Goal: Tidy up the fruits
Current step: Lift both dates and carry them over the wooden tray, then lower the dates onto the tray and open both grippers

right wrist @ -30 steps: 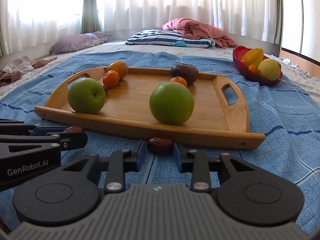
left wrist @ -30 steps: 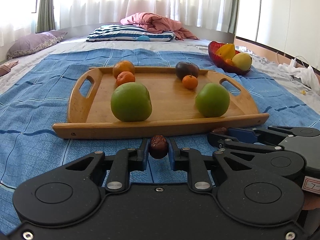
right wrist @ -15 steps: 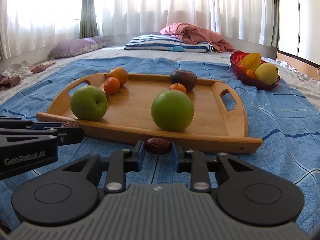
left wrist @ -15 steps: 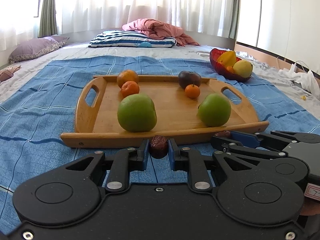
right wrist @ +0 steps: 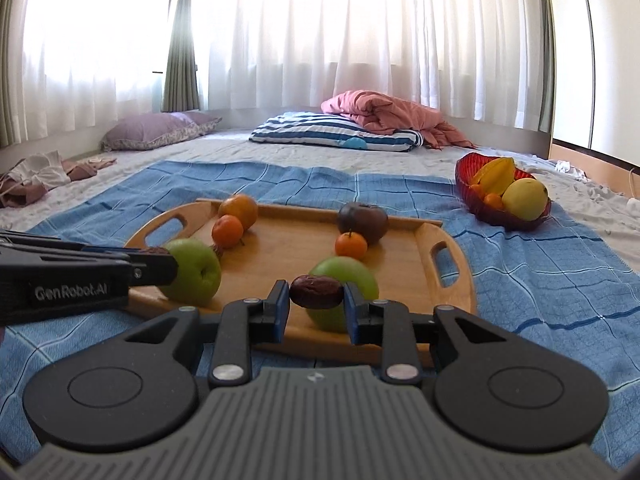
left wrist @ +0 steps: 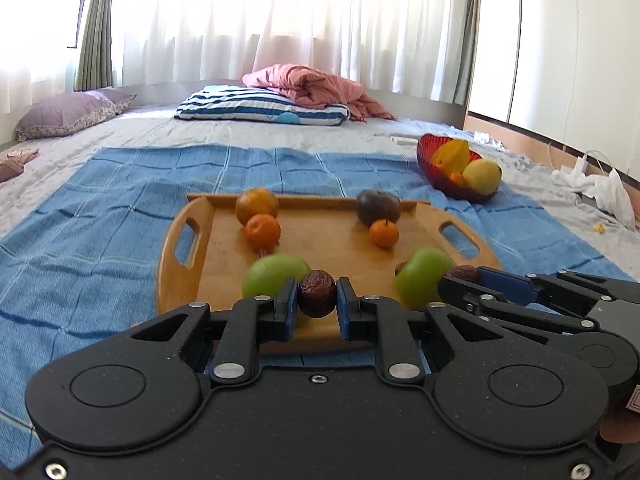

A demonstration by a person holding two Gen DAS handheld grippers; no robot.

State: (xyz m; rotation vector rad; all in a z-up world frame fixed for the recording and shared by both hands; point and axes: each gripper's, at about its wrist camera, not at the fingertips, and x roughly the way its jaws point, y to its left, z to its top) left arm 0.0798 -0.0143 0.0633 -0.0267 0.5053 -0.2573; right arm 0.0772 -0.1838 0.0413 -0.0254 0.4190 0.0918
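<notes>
My left gripper (left wrist: 317, 295) is shut on a dark red date (left wrist: 317, 294), held above the near edge of the wooden tray (left wrist: 224, 280). My right gripper (right wrist: 316, 293) is shut on a second date (right wrist: 316, 292) over the tray's near edge (right wrist: 456, 276). The tray holds two green apples (left wrist: 276, 274) (right wrist: 346, 280), two oranges (left wrist: 256, 205), two small tangerines (left wrist: 383, 233) and a dark purple fruit (left wrist: 378, 207). The right gripper shows at the right of the left wrist view (left wrist: 464, 274); the left one shows at the left of the right wrist view (right wrist: 160, 258).
The tray lies on a blue checked blanket (left wrist: 100, 232) on a bed. A red bowl (left wrist: 444, 176) with yellow fruit stands at the back right. A striped pillow (left wrist: 260, 110), a pink quilt and a purple pillow (left wrist: 68, 116) lie further back.
Both grippers have risen from the blanket with their dates and moved forward, from in front of the tray to above its near edge.
</notes>
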